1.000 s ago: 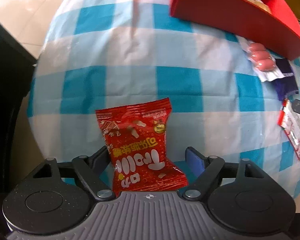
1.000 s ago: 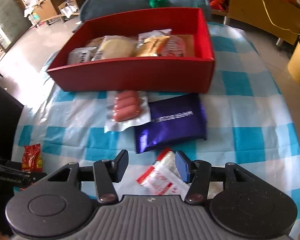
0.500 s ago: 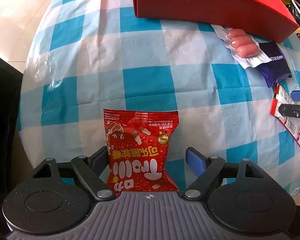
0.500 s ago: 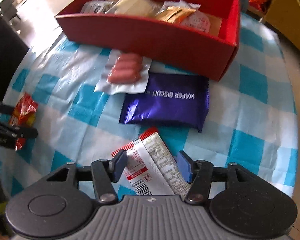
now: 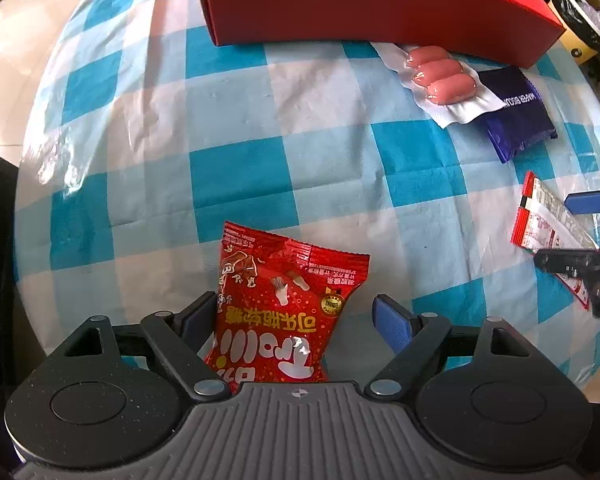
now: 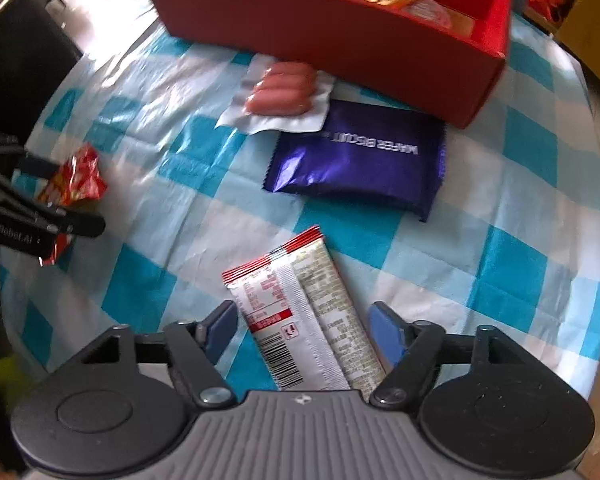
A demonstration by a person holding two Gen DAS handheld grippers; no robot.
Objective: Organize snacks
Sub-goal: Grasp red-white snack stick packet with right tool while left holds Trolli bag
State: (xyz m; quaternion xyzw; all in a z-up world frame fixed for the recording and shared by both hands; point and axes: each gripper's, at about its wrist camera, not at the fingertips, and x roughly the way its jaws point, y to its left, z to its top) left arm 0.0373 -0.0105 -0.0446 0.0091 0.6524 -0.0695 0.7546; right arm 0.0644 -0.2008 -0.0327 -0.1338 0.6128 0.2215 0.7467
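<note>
Four packets lie loose on the desk. From the left: a red candy bag sits between the left gripper's open jaws, left edge against one pad. The sausage pack and purple wafer packet wait beside the red box (contents partly cut off). The right gripper, jaws just widened, straddles a white sachet, ungripped.

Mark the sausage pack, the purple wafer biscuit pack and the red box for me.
sausage pack [image 6: 279, 94], right wrist view, on the middle sausage.
purple wafer biscuit pack [image 6: 360, 168], right wrist view, on the centre of the wrapper.
red box [image 6: 328, 36], right wrist view, on its near outer wall.
</note>
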